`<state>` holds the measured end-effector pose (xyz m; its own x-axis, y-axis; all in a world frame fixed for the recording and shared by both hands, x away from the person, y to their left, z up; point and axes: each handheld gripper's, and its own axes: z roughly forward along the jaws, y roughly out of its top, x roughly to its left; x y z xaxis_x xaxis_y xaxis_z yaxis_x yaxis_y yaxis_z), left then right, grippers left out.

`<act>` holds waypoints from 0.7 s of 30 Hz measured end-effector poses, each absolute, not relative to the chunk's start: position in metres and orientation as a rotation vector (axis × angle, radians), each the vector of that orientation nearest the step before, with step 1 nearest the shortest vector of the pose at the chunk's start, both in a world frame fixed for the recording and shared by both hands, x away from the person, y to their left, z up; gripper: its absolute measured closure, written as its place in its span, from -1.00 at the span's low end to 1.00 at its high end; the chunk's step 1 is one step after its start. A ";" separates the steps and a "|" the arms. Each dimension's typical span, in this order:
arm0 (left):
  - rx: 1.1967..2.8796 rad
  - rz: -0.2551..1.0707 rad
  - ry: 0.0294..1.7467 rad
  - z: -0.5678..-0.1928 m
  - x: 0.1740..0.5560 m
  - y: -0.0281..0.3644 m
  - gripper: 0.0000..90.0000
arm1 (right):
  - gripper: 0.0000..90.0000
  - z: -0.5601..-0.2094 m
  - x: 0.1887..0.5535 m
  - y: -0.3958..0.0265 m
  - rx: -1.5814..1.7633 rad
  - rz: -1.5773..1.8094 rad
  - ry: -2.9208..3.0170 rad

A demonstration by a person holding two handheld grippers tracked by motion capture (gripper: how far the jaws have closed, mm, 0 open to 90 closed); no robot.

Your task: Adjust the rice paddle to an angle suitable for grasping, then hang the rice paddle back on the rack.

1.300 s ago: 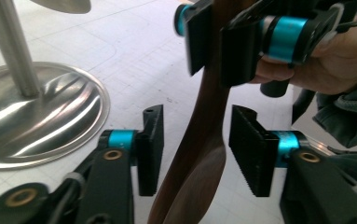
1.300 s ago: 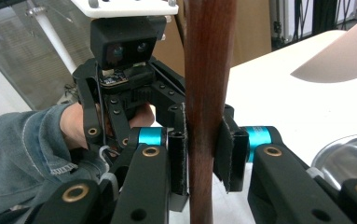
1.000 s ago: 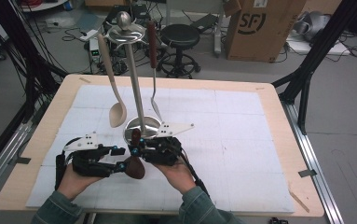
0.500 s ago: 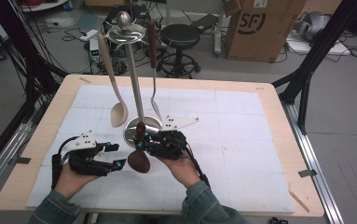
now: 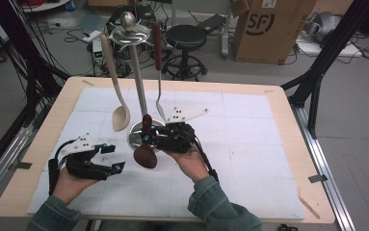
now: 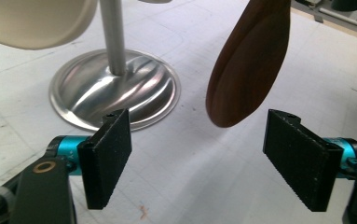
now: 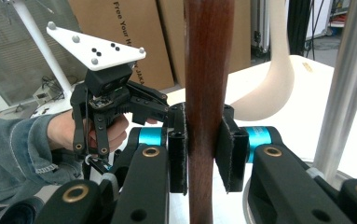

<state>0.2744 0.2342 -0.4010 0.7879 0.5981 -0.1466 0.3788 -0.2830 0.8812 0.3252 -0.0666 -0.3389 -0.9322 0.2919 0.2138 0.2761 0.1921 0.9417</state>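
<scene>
While the left gripper point(image 5: 116, 158) has just been opening its jaws, they stand wide with nothing clamped, the dark wooden spoon's point(image 6: 246, 70) bowl hanging just beyond the fingers point(image 6: 106, 163). Right gripper point(image 7: 203, 154) is pinched tight on that spoon's handle, beside the steel utensil stand point(image 5: 141, 137) carrying a cream spoon point(image 5: 119, 115).

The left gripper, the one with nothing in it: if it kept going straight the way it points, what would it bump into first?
Probably the dark wooden spoon that the right gripper holds: its bowl hangs just beyond the open left gripper. The stand's round metal base lies slightly aside; depth is hard to judge.
</scene>
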 end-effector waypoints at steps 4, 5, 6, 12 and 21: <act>1.906 0.266 0.757 -0.402 0.275 0.236 -0.52 | 0.69 -0.331 0.328 -0.066 0.559 1.905 2.407; 1.907 0.266 0.759 -0.402 0.275 0.236 -0.52 | 0.69 -0.330 0.329 -0.065 0.558 1.902 2.408; 1.908 0.269 0.762 -0.402 0.275 0.236 -0.53 | 0.69 -0.330 0.330 -0.065 0.556 1.903 2.409; 1.918 0.288 0.774 -0.403 0.274 0.236 -0.54 | 0.69 -0.327 0.331 -0.065 0.558 1.897 2.411; 1.914 0.297 0.790 -0.405 0.275 0.239 -0.57 | 0.69 -0.311 0.331 -0.063 0.516 1.898 2.401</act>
